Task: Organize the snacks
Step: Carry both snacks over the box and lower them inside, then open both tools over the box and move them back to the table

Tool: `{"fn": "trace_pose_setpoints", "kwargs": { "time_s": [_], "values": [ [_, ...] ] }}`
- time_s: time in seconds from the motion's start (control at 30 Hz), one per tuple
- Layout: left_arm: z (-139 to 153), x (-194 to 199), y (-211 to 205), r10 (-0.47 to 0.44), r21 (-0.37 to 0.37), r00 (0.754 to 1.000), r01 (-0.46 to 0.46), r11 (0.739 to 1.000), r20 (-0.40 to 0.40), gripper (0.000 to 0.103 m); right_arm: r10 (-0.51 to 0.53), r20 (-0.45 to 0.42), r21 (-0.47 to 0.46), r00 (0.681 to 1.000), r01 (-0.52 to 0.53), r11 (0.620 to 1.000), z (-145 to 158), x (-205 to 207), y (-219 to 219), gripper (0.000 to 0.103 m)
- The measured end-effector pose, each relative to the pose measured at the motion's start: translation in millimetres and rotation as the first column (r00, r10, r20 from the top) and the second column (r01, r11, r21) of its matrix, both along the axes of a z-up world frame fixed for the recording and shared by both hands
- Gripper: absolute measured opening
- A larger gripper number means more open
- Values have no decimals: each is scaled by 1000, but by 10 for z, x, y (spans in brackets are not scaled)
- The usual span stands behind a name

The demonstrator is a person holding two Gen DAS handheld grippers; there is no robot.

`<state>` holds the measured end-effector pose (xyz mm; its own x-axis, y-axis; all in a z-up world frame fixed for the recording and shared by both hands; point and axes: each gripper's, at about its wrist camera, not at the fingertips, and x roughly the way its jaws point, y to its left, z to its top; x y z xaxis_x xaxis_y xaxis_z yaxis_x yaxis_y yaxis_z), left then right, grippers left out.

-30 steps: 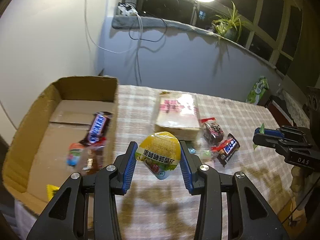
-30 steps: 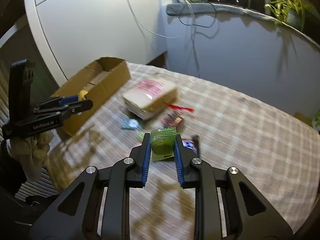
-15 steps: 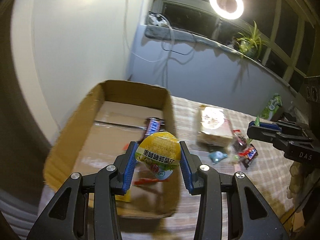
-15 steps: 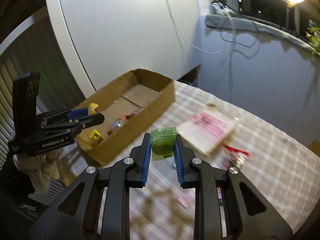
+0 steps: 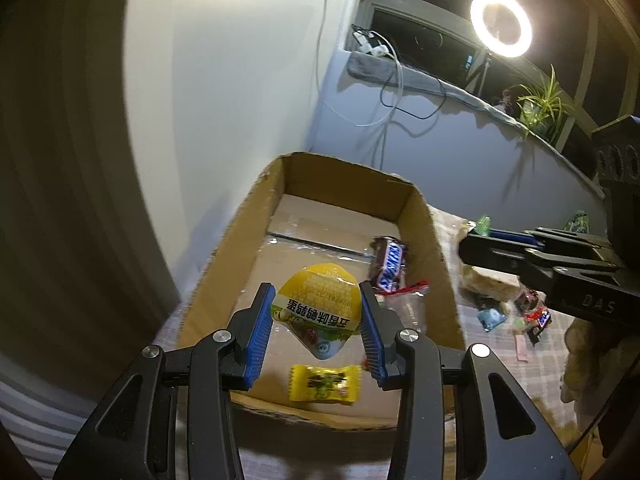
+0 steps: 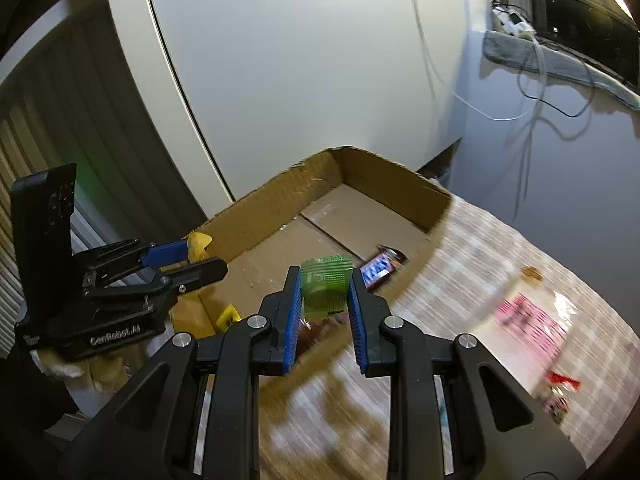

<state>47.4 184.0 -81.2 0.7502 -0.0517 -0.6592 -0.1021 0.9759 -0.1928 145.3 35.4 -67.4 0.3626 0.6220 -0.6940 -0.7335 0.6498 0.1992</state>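
My left gripper [image 5: 316, 300] is shut on a yellow-lidded snack cup [image 5: 316, 312] and hangs over the open cardboard box [image 5: 424, 216]. Inside the box lie a Snickers bar [image 5: 390, 262], a yellow wrapped candy [image 5: 324, 388] and a clear packet with red trim [image 5: 404, 290]. In the right wrist view my right gripper [image 6: 325, 284] is shut on a small green packet [image 6: 326, 284], above the box's near wall [image 6: 416, 272]. The other gripper shows in each view: the left one [image 6: 180, 264] at the box's left side, the right one [image 5: 480, 236] beside the box.
On the checked tablecloth [image 6: 460, 264] right of the box lie a large pale pack with pink print [image 6: 528, 316], a red-trimmed snack [image 6: 562, 380] and several small sweets [image 5: 520, 316]. A white wall stands behind the box; a sill with cables, a plant and a ring light lies beyond.
Both grippers have carried their snacks leftward from over the table to the box. The left one now hangs over its inside; the right one has reached its near wall.
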Motion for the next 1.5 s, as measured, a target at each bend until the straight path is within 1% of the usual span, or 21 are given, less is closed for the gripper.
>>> {"fn": "trace_pose_setpoints", "kwargs": {
  "time_s": [0.23, 0.5, 0.53, 0.57, 0.6, 0.63, 0.67, 0.73, 0.77, 0.83, 1.23, 1.37, 1.5],
  "values": [
    [-46, -11, 106, 14, -2, 1000, -14, 1000, -11, 40, 33, -27, -21, 999, -34, 999, -144, 92, 298, 23],
    [-59, -2, 131, 17, -5, 1000, -17, 1000, -17, 40, 40, -36, -33, 999, -41, 999, -190, 121, 407, 24],
    [-57, 1, 123, 20, -3, 1000, -20, 1000, -18, 40, 38, -35, -33, 999, -39, 999, -185, 123, 412, 30],
    [-56, 3, 132, 26, -2, 999, -26, 1000, -18, 41, 35, -31, -34, 999, -36, 999, -179, 124, 411, 43],
    [-60, 3, 138, 31, 0, 999, -31, 1000, -22, 45, 29, -23, -34, 999, -30, 999, -166, 119, 406, 52],
    [-60, 0, 144, 35, -1, 999, -35, 999, -22, 55, 23, -14, -32, 1000, -24, 999, -155, 115, 399, 70],
    [-55, -6, 148, 41, -2, 999, -41, 999, -18, 63, 15, -2, -27, 1000, -15, 1000, -135, 107, 384, 78],
    [-46, -19, 156, 48, -3, 999, -48, 999, -14, 64, 7, 1, -21, 1000, -7, 1000, -115, 113, 369, 82],
    [-48, -20, 159, 48, -3, 999, -48, 999, -14, 65, 1, 2, -20, 1000, -1, 1000, -108, 117, 361, 86],
    [-52, -23, 162, 49, 1, 999, -49, 999, -15, 66, -12, 7, -17, 1000, 12, 1000, -90, 127, 337, 89],
    [32, -61, 59, 26, 6, 1000, -26, 1000, 5, 66, -46, 23, -12, 999, 47, 999, -1, 68, 77, 89],
    [68, -73, -37, 13, 5, 1000, -13, 1000, 15, 66, -68, 27, -5, 997, 68, 998, 37, 15, -117, 89],
    [108, -70, -187, -12, 9, 1000, 12, 1000, 23, 66, -101, 35, 1, 994, 101, 995, 77, -43, -413, 89]
  ]
}}
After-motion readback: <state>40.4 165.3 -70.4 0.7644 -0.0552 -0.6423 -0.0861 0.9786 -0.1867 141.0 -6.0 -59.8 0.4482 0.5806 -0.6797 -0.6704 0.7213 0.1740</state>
